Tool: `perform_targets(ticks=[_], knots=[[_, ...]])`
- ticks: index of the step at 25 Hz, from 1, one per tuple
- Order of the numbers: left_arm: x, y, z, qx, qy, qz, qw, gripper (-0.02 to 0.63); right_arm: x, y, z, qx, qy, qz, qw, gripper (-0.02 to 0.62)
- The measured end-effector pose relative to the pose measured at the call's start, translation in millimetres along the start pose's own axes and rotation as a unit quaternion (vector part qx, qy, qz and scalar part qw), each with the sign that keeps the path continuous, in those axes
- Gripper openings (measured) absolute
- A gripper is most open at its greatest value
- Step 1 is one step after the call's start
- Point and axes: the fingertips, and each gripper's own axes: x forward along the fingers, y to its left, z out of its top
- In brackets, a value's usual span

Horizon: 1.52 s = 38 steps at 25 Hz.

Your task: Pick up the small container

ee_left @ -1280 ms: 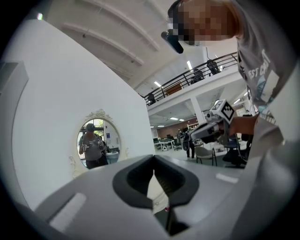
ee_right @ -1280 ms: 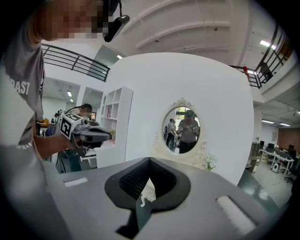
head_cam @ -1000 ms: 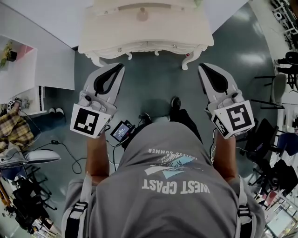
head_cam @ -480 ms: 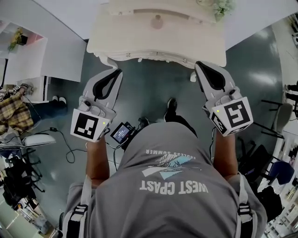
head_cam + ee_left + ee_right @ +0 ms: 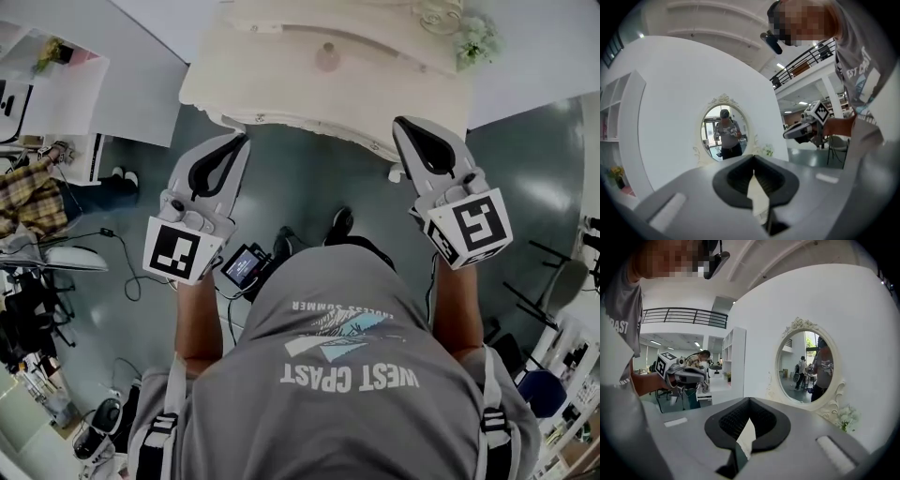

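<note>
My left gripper (image 5: 240, 141) and right gripper (image 5: 403, 125) are both closed on nothing. The small container (image 5: 327, 56) stands on the dressing table (image 5: 281, 89) ahead, between them, apparently upright. Only the head view shows it; both gripper views show the oval mirror (image 5: 724, 132) instead.

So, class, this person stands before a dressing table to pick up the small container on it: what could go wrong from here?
1. The left gripper and right gripper both have jaws shut; unless opened in time, they could shove the small container instead of gripping it.
2. The flowers stand on the dressing table at the right gripper's side; a reach could topple them.
</note>
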Motion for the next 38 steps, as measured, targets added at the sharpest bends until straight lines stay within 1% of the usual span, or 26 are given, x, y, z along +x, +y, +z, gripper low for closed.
perform_targets(ticks=[2, 7, 12, 15, 19, 23, 27, 31, 34, 36, 38], knots=[[10, -1, 9, 0.005, -0.001, 0.011, 0.9999, 0.002, 4, -14, 1, 0.001, -0.005, 0.013, 1.0, 0.0], [32, -10, 16, 0.007, 0.018, 0.028, 0.9994, 0.002, 9, -44, -2, 0.003, -0.021, 0.037, 0.999, 0.0], [51, -12, 21, 0.006, 0.031, 0.019, 0.9993, 0.002, 13, -60, -5, 0.015, -0.02, 0.036, 0.999, 0.0], [64, -5, 18, 0.009, 0.024, 0.005, 0.9997, 0.002, 18, -65, -13, 0.022, -0.014, 0.026, 0.999, 0.0], [83, 11, 21, 0.008, -0.011, -0.027, 0.9995, 0.002, 22, -69, -11, 0.023, -0.001, -0.007, 1.0, 0.0], [107, 32, 19, 0.007, -0.028, -0.072, 0.997, 0.002, 30, -73, -6, 0.032, 0.009, -0.049, 0.998, 0.0], [132, 58, 25, 0.012, -0.047, -0.112, 0.9926, 0.002, 39, -80, 1, 0.036, 0.021, -0.096, 0.994, 0.0], [147, 86, 20, 0.013, -0.059, -0.15, 0.9868, 0.002, 57, -80, 13, 0.038, 0.027, -0.135, 0.99, 0.0], [156, 105, 18, 0.008, -0.079, -0.172, 0.9819, 0.002, 72, -77, 19, 0.035, 0.035, -0.16, 0.986, 0.0], [162, 116, 13, 0.006, -0.081, -0.19, 0.9785, 0.002, 80, -76, 23, 0.032, 0.04, -0.176, 0.983, 0.0], [169, 122, 7, 0.008, -0.068, -0.205, 0.9764, 0.002, 84, -77, 28, 0.028, 0.043, -0.188, 0.981, 0.0]])
